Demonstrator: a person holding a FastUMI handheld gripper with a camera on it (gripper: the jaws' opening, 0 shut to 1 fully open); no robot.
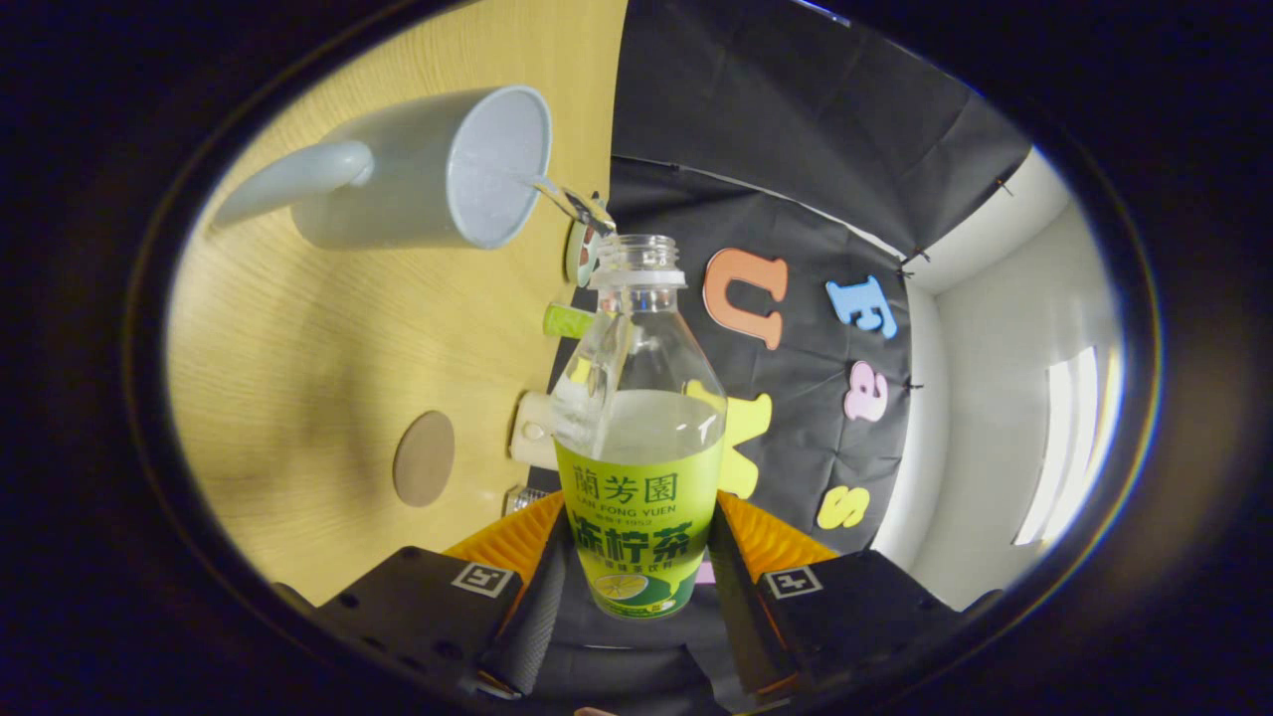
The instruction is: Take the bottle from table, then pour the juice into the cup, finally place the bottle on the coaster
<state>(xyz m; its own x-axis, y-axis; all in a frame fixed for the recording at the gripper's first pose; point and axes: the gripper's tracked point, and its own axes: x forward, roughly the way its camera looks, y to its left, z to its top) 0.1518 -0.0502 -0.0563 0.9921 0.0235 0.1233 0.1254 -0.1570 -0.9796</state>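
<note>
Hand-held gripper (636, 567) clamps bottle (641, 438), tilted toward cup (438, 169).

bottle (638, 438) between fingers (537, 597); cup (438, 169) beyond

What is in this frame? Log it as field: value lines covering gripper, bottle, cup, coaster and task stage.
gripper: gripper shut on the bottle, one finger on each side of its labelled lower body
bottle: clear plastic bottle with green label, cap off, partly full of pale liquid, held between the fingers
cup: pale mug on the wooden table, beyond the bottle's mouth, handle pointing away from the bottle
coaster: round brown coaster on the table, bare, apart from the mug
task stage: bottle lifted, near the mug; not yet on the coaster
</note>
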